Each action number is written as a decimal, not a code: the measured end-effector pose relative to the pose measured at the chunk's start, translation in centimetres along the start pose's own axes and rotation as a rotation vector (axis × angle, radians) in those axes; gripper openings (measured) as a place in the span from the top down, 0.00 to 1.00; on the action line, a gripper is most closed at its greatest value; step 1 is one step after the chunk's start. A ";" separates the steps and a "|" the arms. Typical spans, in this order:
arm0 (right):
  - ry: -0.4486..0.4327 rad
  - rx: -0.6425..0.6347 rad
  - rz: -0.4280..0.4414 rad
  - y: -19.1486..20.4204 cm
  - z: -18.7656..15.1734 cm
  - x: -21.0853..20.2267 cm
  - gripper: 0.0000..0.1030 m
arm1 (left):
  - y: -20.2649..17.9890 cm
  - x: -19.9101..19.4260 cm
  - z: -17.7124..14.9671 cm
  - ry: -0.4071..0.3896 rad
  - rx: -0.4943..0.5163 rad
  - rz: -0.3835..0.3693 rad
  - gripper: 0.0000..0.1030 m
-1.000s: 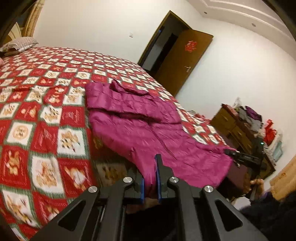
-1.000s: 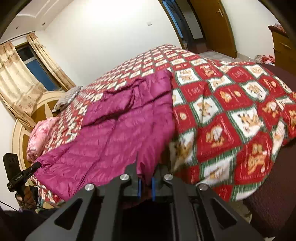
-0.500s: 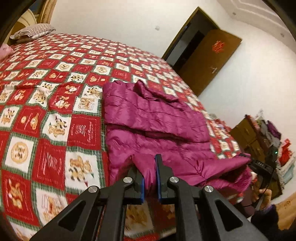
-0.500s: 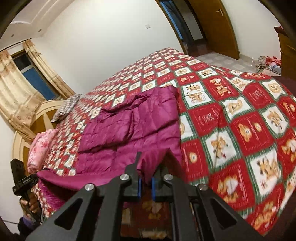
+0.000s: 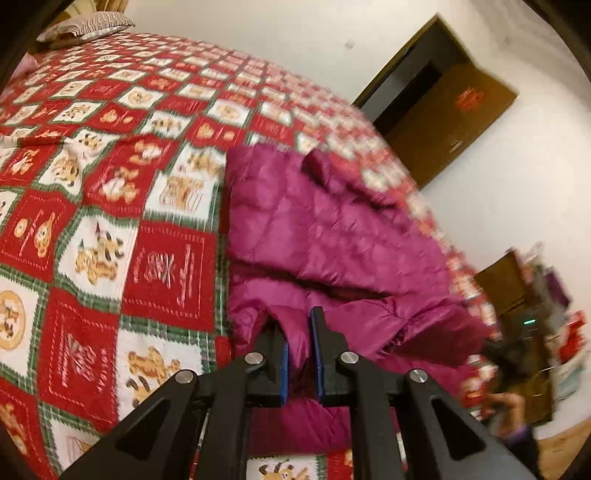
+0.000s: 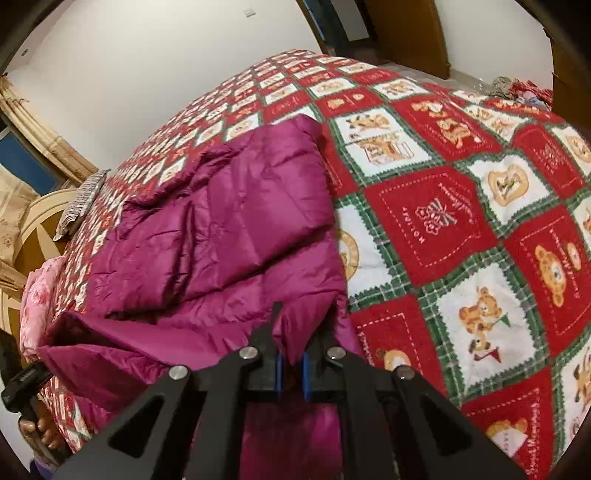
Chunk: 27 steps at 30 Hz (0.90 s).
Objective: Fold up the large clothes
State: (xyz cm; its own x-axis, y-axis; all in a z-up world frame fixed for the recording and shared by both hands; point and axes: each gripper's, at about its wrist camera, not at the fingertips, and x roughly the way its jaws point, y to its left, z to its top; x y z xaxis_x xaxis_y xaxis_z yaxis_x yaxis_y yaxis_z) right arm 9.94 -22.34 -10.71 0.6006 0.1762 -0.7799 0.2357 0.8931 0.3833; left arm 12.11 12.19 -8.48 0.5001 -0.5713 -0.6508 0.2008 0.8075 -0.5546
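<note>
While lifted off the bedspread [image 5: 170, 258], magenta jacket [image 5: 332, 229] hem (folded-over edge) pinched between left tongs [image 5: 299, 332] and right tongs [image 6: 291, 332].

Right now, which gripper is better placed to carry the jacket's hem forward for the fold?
Neither alone: the left gripper and right gripper each pinch a hem corner of the magenta jacket, so both should move together.

walls [image 5: 258, 33] white | door [image 5: 454, 122] brown, open | curtains [image 6: 44, 140] beige | dresser [image 5: 506, 284] wooden
</note>
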 end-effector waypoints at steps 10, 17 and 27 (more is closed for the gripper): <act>0.018 -0.021 -0.035 0.2 0.2 1.4 0.90 | -1.2 -3.8 -0.5 -0.147 0.198 0.106 0.43; 0.012 -0.034 -0.033 0.8 0.5 1.6 0.90 | -1.4 2.2 -1.2 -0.010 0.217 0.064 0.41; -0.151 0.017 0.160 -0.2 1.8 -3.8 0.36 | -1.5 3.6 -1.4 -0.052 0.181 0.018 0.52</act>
State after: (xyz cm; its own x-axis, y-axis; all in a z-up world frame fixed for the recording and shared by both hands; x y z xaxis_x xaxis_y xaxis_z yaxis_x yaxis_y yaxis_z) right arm 8.99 -23.95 -6.92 0.7386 0.2503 -0.6260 0.1403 0.8511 0.5059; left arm 12.41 8.68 -10.71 0.5472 -0.5517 -0.6294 0.3374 0.8336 -0.4373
